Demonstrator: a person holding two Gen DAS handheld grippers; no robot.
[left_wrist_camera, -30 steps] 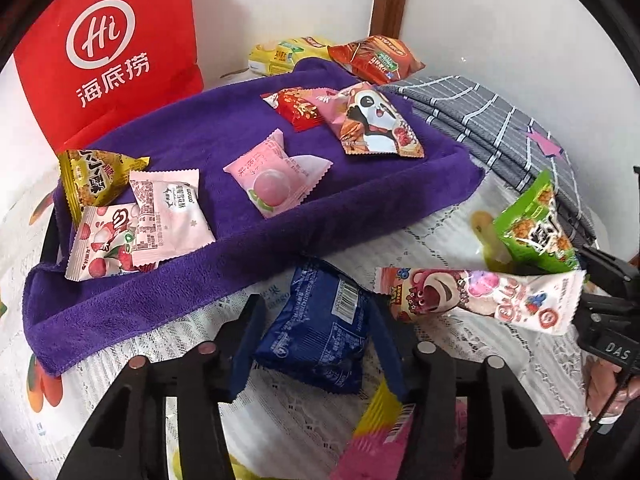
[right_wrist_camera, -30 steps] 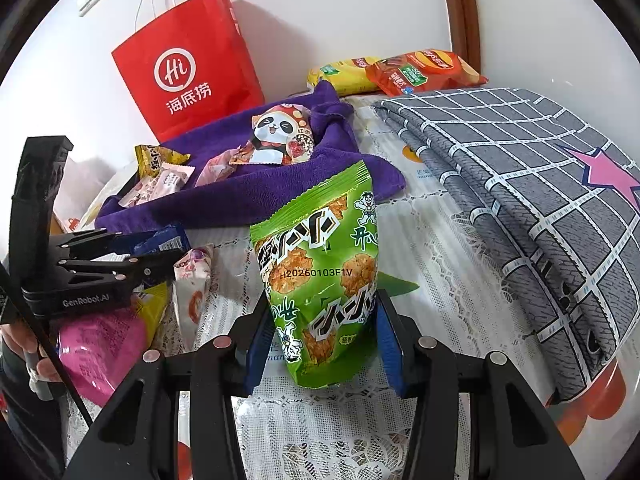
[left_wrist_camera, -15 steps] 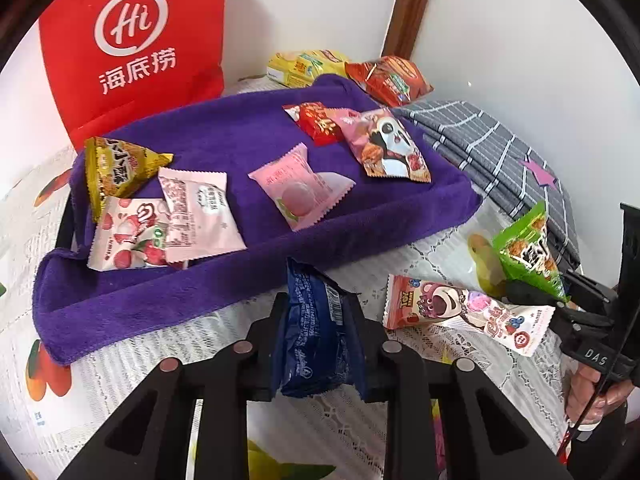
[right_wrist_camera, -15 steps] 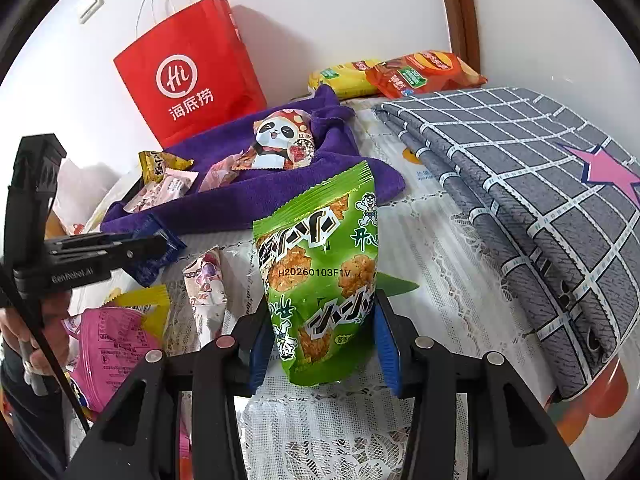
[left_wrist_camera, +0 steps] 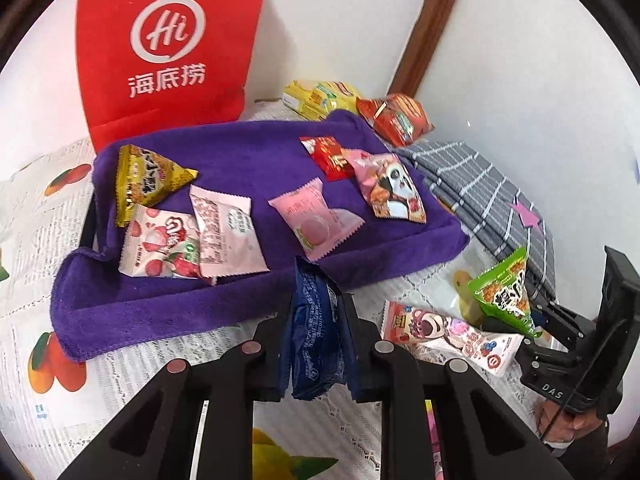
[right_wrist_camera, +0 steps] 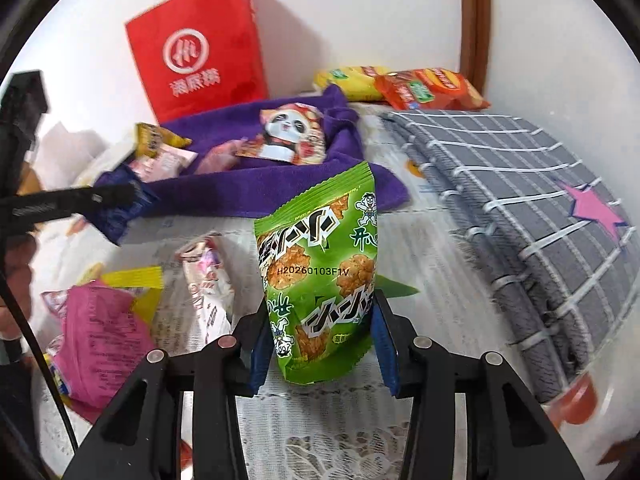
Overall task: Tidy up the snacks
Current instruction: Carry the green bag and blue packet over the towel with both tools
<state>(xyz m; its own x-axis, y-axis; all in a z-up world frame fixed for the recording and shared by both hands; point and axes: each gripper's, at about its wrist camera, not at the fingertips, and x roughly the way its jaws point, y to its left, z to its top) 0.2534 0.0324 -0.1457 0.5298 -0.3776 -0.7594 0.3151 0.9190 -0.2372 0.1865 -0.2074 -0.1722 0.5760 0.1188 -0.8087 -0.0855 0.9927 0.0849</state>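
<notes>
1. Between the left gripper's (left_wrist_camera: 318, 344) fingers, the dark blue snack packet (left_wrist_camera: 316, 340) now stands on edge, pinched thin; a second ago it lay flat on the lace tablecloth (left_wrist_camera: 168, 344) with the fingers wide on either side.
2. That closure suggests the pick is made, and the packet is ready to join the sorted snacks on the purple towel (left_wrist_camera: 224, 168) just ahead.
3. Right of it, a pink bear-print wrapper (left_wrist_camera: 448, 334) waits on the cloth.
4. Across the table, the right gripper (right_wrist_camera: 320, 340) keeps its blue pads (right_wrist_camera: 386, 350) pressed on the green rice-cracker bag (right_wrist_camera: 320, 276), upright and unmoved, with the purple towel beyond it.
</notes>
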